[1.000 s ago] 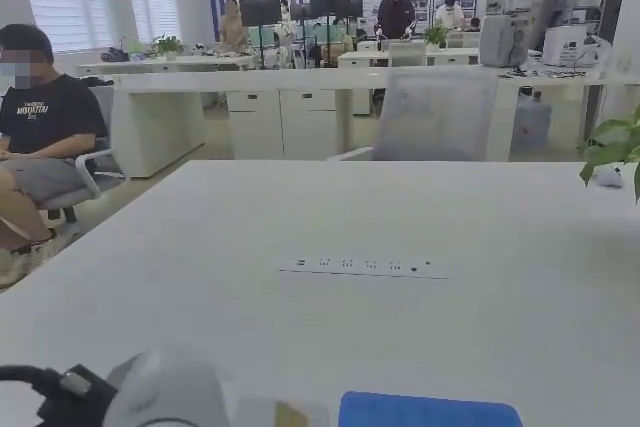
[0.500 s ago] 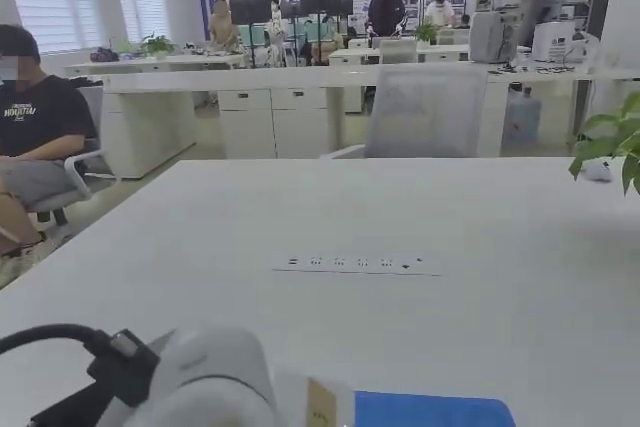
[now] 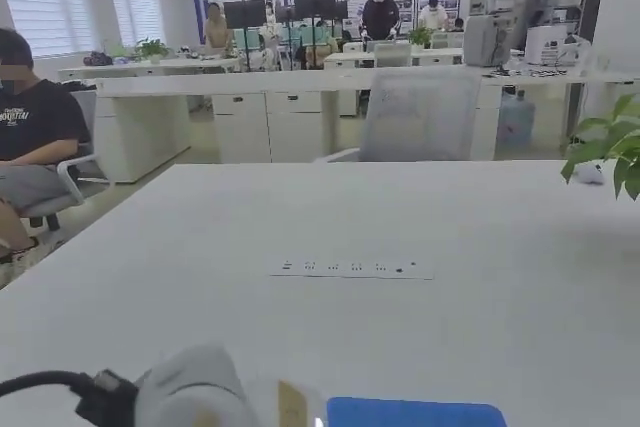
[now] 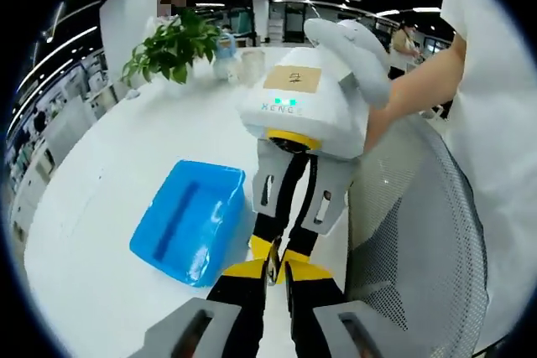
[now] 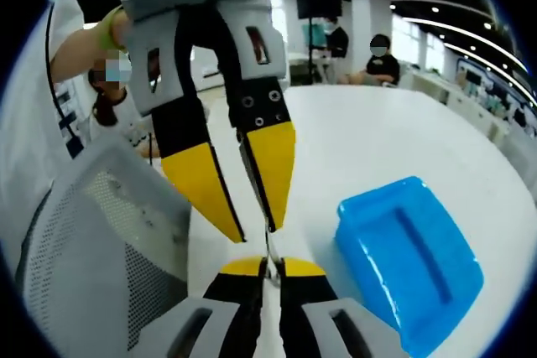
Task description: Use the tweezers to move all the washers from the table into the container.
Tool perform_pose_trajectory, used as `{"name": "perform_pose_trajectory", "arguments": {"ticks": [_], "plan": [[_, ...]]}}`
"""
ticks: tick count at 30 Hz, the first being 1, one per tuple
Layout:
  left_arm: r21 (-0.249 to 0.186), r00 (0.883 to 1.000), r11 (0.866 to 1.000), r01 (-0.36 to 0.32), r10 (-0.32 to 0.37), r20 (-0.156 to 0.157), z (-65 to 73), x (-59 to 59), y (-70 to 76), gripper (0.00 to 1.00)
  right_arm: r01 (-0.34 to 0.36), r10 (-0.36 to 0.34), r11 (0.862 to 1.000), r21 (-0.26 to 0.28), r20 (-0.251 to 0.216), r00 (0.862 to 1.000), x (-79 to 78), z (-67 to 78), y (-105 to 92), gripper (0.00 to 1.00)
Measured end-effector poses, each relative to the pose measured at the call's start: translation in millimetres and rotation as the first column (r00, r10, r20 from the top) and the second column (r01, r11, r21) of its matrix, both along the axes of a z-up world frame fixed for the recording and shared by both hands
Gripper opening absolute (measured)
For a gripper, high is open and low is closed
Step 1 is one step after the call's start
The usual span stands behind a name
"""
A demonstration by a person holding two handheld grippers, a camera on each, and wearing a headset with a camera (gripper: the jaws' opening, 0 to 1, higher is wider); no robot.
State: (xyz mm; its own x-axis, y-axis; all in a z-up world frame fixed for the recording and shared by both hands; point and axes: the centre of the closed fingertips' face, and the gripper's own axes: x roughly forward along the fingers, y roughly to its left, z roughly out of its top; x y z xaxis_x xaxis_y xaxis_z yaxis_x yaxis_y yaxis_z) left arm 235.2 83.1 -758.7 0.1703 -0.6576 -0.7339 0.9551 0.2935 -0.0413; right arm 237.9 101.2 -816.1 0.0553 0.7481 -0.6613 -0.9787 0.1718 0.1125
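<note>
Tweezers show as a thin metal strip between the yellow tips of the two grippers, just beside the blue container. The container rests open side up on the white table. In the left gripper view, the left gripper and the right gripper meet tip to tip just beside the container's near corner. In its own view the right gripper's jaws are drawn in to a slit. The end of the strip passes between them, so they pinch the tweezers. The left gripper's jaws stand narrow, with the strip lying along the inner face of one finger; whether they clamp it I cannot tell. A mesh chair stands on the far side of the grippers from the container, and a person's arm reaches in above the chair. A potted plant stands on the table well beyond the container. In the head view, the pale housing of a gripper, its side unclear, sits just beside the container's edge. A power strip lies flush in the table, well beyond the container.
</note>
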Motion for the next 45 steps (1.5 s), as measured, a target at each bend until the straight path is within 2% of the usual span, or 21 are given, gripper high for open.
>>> {"name": "perform_pose_trajectory", "arguments": {"ticks": [3, 7, 11, 14, 15, 17, 18, 20, 21, 22, 24, 25, 26, 27, 28, 34, 36, 39, 42, 43, 45], "plan": [[-0.116, 0.990, 0.984, -0.137, 0.134, -0.033, 3.4, -2.8, 8.4, 0.16, 0.071, -0.069, 0.997, 0.043, -0.057, 0.996, 5.1, 0.4, -2.1, 0.02], [-0.246, 0.952, 0.920, -0.305, 0.290, -0.096, 7.0, -9.1, 22.2, 0.30, 0.140, -0.125, 0.985, 0.098, -0.145, 0.982, 10.0, 0.6, -5.1, 0.02], [-0.323, 0.884, 0.824, -0.466, 0.450, -0.128, 3.1, -13.9, 39.1, 0.45, 0.186, -0.143, 0.968, 0.169, -0.239, 0.961, 13.1, 10.2, -7.9, 0.02], [-0.373, 0.830, 0.748, -0.549, 0.543, -0.132, 2.6, -14.6, 46.0, 0.57, 0.211, -0.161, 0.963, 0.166, -0.268, 0.950, 18.3, 13.2, -15.7, 0.02], [-0.383, 0.819, 0.734, -0.561, 0.559, -0.129, 2.1, -14.9, 46.8, 0.61, 0.217, -0.166, 0.961, 0.169, -0.274, 0.947, 19.3, 15.3, -17.6, 0.02], [-0.419, 0.782, 0.683, -0.598, 0.611, -0.120, 4.2, -12.9, 48.5, 0.69, 0.242, -0.178, 0.951, 0.192, -0.297, 0.938, 22.6, 25.3, -21.4, 0.02], [-0.454, 0.760, 0.645, -0.614, 0.639, -0.120, 7.7, -10.2, 48.5, 0.73, 0.260, -0.188, 0.944, 0.205, -0.312, 0.931, 25.0, 32.3, -24.0, 0.02], [-0.488, 0.729, 0.598, -0.635, 0.673, -0.123, 10.7, -6.8, 50.3, 0.80, 0.274, -0.198, 0.937, 0.216, -0.317, 0.928, 27.4, 42.3, -27.4, 0.02], [-0.496, 0.721, 0.588, -0.639, 0.683, -0.120, 11.3, -5.3, 51.2, 0.82, 0.277, -0.201, 0.936, 0.217, -0.316, 0.927, 28.2, 44.1, -28.4, 0.02], [-0.527, 0.690, 0.548, -0.650, 0.716, -0.107, 15.6, -0.1, 55.2, 0.85, 0.289, -0.215, 0.931, 0.221, -0.309, 0.926, 32.3, 51.7, -33.3, 0.02], [-0.524, 0.671, 0.559, -0.643, 0.741, -0.033, 19.5, 5.9, 63.6, 0.89, 0.314, -0.238, 0.920, 0.233, -0.304, 0.923, 39.0, 61.1, -39.3, 0.02], [-0.545, 0.655, 0.549, -0.634, 0.755, -0.001, 24.9, 9.4, 67.6, 0.90, 0.336, -0.254, 0.910, 0.245, -0.311, 0.916, 43.4, 66.8, -42.8, 0.02], [-0.569, 0.650, 0.534, -0.625, 0.760, 0.000, 29.2, 10.8, 67.9, 0.92, 0.351, -0.266, 0.901, 0.253, -0.317, 0.911, 46.3, 70.4, -45.0, 0.02], [-0.596, 0.637, 0.501, -0.627, 0.770, -0.023, 33.4, 11.4, 68.9, 0.95, 0.369, -0.279, 0.891, 0.262, -0.324, 0.904, 50.7, 74.8, -48.9, 0.02], [-0.605, 0.630, 0.488, -0.629, 0.776, -0.030, 35.2, 11.4, 70.4, 0.96, 0.379, -0.290, 0.886, 0.266, -0.321, 0.902, 53.5, 77.5, -51.6, 0.02], [-0.654, 0.598, 0.435, -0.620, 0.801, -0.034, 45.1, 14.8, 78.5, 0.97, 0.480, -0.406, 0.827, 0.293, -0.280, 0.870, 81.7, 93.6, -72.2, 0.02], [-0.651, 0.603, 0.437, -0.621, 0.797, -0.040, 43.6, 15.0, 77.7, 0.97, 0.477, -0.436, 0.833, 0.280, -0.200, 0.878, 89.2, 98.3, -79.6, 0.02], [-0.639, 0.610, 0.457, -0.620, 0.792, -0.025, 41.5, 14.6, 75.9, 0.96, 0.451, -0.456, 0.847, 0.283, -0.050, 0.888, 96.9, 126.1, -86.1, 0.02], [-0.630, 0.618, 0.474, -0.615, 0.786, -0.011, 40.1, 13.8, 74.3, 0.95, 0.431, -0.461, 0.861, 0.269, 0.058, 0.885, 102.6, 149.4, -87.3, 0.02], [-0.627, 0.620, 0.477, -0.616, 0.785, -0.012, 39.5, 13.5, 74.0, 0.95, 0.400, -0.437, 0.883, 0.244, 0.119, 0.892, 104.7, 158.0, -86.0, 0.02], [-0.631, 0.619, 0.474, -0.615, 0.785, -0.013, 40.3, 13.6, 74.3, 0.94, 0.374, -0.409, 0.906, 0.198, 0.191, 0.892, 108.8, 166.7, -83.0, 0.02]]}}
